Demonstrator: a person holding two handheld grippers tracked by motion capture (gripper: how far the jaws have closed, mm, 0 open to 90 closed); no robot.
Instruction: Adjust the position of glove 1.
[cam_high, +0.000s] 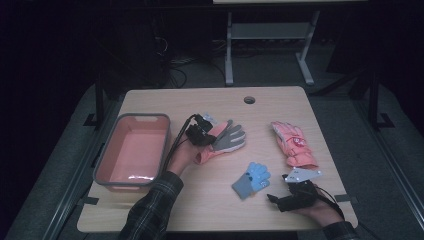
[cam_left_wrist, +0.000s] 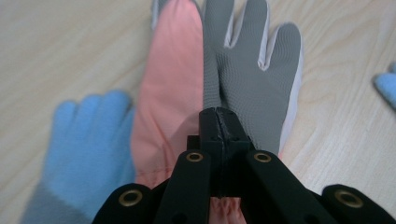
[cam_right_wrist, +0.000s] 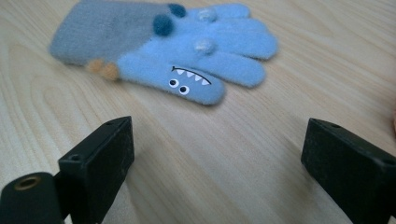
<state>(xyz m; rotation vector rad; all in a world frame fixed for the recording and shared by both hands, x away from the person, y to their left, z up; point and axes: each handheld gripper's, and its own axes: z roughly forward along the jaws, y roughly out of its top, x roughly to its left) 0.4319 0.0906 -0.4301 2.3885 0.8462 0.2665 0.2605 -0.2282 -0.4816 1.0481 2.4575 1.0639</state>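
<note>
While left gripper (cam_left_wrist: 219, 122) clamps tight on pink-and-grey glove (cam_left_wrist: 233, 74) at table (cam_high: 210, 210) centre, right gripper (cam_right_wrist: 217, 154) gapes wide, holding nothing, just near blue knit glove (cam_right_wrist: 187, 51).

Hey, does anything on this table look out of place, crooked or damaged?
Nothing looks damaged or spilled. The pink-and-grey glove is pinched in the left gripper; the blue knit glove, pink ski glove and pink plastic bin simply lie scattered.

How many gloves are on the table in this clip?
3. A pink-and-grey glove mid-table in the shut left gripper; a small blue knit glove near the front; a pink glove at right. None seen in the bin.
</note>
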